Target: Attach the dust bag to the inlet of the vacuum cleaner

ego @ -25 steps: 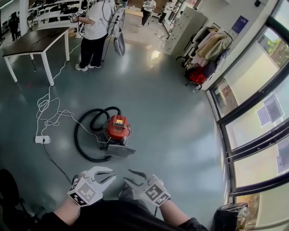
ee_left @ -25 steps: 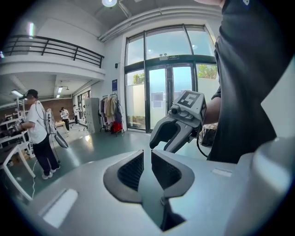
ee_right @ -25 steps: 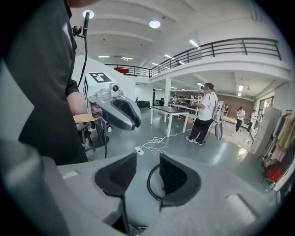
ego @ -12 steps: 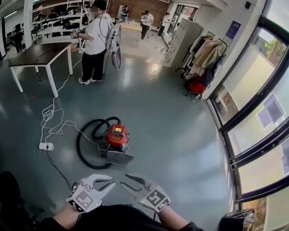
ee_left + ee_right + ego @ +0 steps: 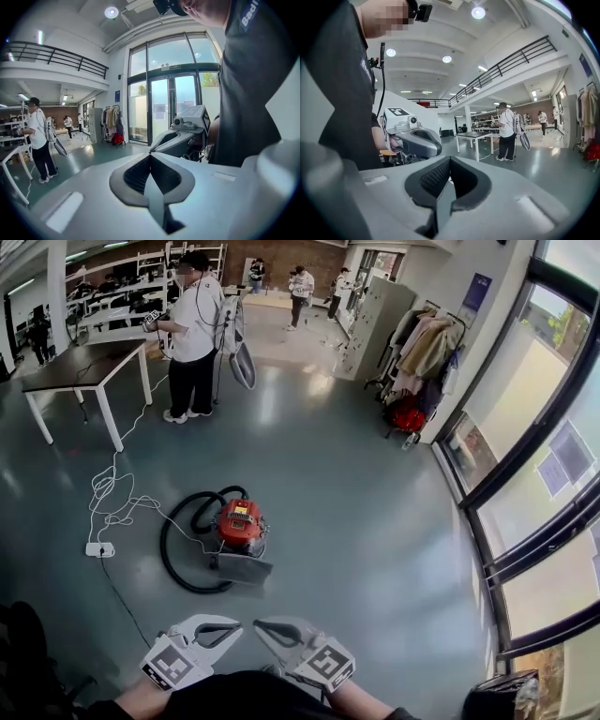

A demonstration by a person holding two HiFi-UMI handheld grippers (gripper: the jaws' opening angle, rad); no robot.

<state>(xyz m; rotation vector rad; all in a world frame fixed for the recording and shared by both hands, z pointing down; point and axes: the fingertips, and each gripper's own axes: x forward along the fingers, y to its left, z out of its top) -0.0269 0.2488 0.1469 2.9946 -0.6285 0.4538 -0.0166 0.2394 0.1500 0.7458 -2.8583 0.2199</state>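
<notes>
On the floor (image 5: 375, 521) beyond, the red vacuum cleaner (image 5: 241, 524) has a grey flap (image 5: 242, 568), perhaps the dust bag, at its near end; fit unclear. Left tongs (image 5: 234, 629) and right tongs (image 5: 260, 625) have just closed, empty.

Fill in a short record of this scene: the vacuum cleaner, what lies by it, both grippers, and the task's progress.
Vacuum cleaner: red, on the floor, black hose looped at its left
Grey flat piece: on the floor against the vacuum's near side, possibly the dust bag
Left gripper: just closed, shut, empty
Right gripper: just closed, shut, empty
Progress: not begun; both grippers apart from the vacuum
</notes>
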